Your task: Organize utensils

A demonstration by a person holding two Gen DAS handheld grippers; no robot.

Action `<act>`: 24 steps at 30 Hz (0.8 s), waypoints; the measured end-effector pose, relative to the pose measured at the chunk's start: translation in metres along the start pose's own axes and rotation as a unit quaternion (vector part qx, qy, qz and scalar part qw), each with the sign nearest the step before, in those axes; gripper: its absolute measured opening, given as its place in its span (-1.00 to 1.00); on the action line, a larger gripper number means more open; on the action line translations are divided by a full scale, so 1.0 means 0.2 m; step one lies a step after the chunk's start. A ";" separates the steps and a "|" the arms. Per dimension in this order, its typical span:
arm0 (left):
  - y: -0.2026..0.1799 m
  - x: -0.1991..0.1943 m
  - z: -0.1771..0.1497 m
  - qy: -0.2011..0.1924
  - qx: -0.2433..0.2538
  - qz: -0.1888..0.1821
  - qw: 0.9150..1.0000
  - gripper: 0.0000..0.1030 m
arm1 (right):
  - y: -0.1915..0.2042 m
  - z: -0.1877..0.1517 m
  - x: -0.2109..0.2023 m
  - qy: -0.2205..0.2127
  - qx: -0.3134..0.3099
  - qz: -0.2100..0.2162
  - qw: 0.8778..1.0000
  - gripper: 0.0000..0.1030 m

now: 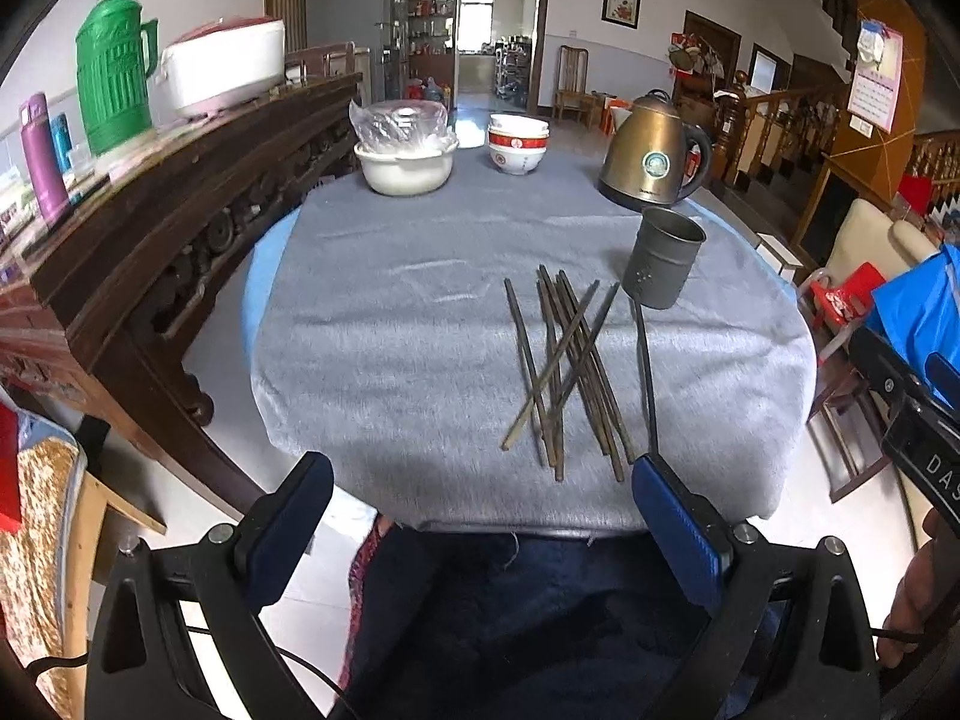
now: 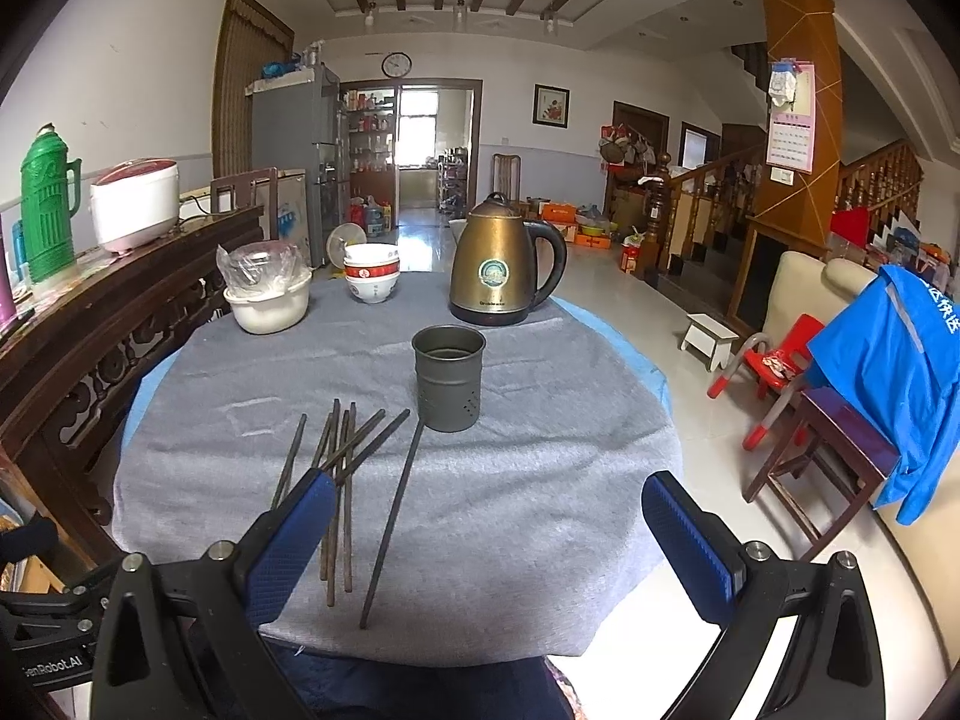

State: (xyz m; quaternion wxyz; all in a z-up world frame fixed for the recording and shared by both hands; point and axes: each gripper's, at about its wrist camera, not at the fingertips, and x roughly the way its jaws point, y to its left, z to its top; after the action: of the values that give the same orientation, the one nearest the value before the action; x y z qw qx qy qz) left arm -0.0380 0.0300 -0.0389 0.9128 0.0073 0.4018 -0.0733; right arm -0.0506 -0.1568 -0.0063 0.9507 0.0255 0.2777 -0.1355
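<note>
Several dark chopsticks [image 1: 564, 372] lie crossed in a loose pile on the grey cloth of the round table [image 1: 390, 324]; one [image 1: 645, 372] lies apart to the right. A grey perforated metal utensil holder [image 1: 663, 264] stands upright just behind them. In the right wrist view the pile [image 2: 339, 480] lies left of the single chopstick [image 2: 390, 516], with the holder [image 2: 448, 378] behind. My left gripper [image 1: 480, 480] is open and empty at the table's near edge. My right gripper [image 2: 489, 504] is open and empty above the near edge.
At the table's far side stand a brass kettle [image 1: 651, 150], stacked red-and-white bowls [image 1: 517, 144] and a white bowl covered in plastic [image 1: 405, 150]. A dark wooden sideboard [image 1: 168, 210] runs along the left. A stool and red chair [image 2: 822, 420] stand to the right.
</note>
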 end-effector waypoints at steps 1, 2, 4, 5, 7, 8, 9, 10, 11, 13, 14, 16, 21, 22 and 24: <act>0.00 0.00 0.01 -0.003 0.002 0.001 1.000 0.94 | 0.00 0.00 0.01 0.002 0.003 0.000 1.000 1.00; -0.01 0.00 0.02 -0.007 0.004 0.004 1.000 0.94 | 0.00 0.01 0.02 0.003 0.004 -0.001 1.000 1.00; -0.01 0.02 0.06 -0.011 0.005 0.007 1.000 0.94 | 0.00 0.02 0.05 0.005 0.001 -0.004 1.000 1.00; 0.00 0.03 0.08 -0.013 0.003 0.009 1.000 0.94 | 0.00 0.02 0.06 0.005 -0.003 -0.008 1.000 1.00; 0.01 0.05 0.12 -0.013 0.001 0.012 1.000 0.94 | 0.00 0.04 0.08 0.004 -0.003 -0.010 1.000 1.00; 0.01 0.06 0.15 -0.014 0.003 0.016 1.000 0.94 | -0.01 0.04 0.10 0.006 -0.001 -0.009 1.000 1.00; 0.01 0.08 0.17 -0.015 0.004 0.020 1.000 0.94 | -0.01 0.05 0.11 0.007 -0.004 -0.011 1.000 1.00; 0.01 0.10 0.19 -0.016 0.006 0.024 1.000 0.94 | 0.00 0.05 0.13 0.010 -0.010 -0.015 1.000 1.00; 0.01 0.12 0.21 -0.015 0.007 0.027 0.999 0.94 | 0.00 0.06 0.16 0.013 -0.012 -0.017 1.000 1.00; 0.02 0.17 0.25 -0.012 0.012 0.031 0.999 0.94 | -0.01 0.07 0.20 0.019 -0.007 -0.013 1.000 1.00; 0.02 0.20 0.27 -0.012 0.015 0.034 0.999 0.94 | -0.01 0.08 0.24 0.025 -0.006 -0.012 1.000 1.00; 0.01 0.26 0.30 -0.010 0.026 0.041 0.999 0.94 | -0.01 0.09 0.31 0.036 -0.003 -0.004 0.999 1.00; -0.02 0.47 0.38 0.017 0.055 0.052 0.997 0.94 | -0.05 0.12 0.56 0.084 0.019 0.037 0.996 1.00; -0.02 0.52 0.40 0.025 0.057 0.049 0.997 0.94 | -0.05 0.12 0.63 0.095 0.026 0.052 0.994 1.00; -0.02 0.62 0.44 0.044 0.057 0.043 0.996 0.94 | -0.05 0.13 0.74 0.112 0.037 0.075 0.990 0.99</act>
State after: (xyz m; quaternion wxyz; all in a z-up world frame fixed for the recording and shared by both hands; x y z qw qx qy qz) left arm 0.1086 0.0042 -0.0702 0.8944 0.0798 0.4364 -0.0560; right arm 0.0797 -0.2059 -0.0642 0.9195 0.0969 0.3745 -0.0701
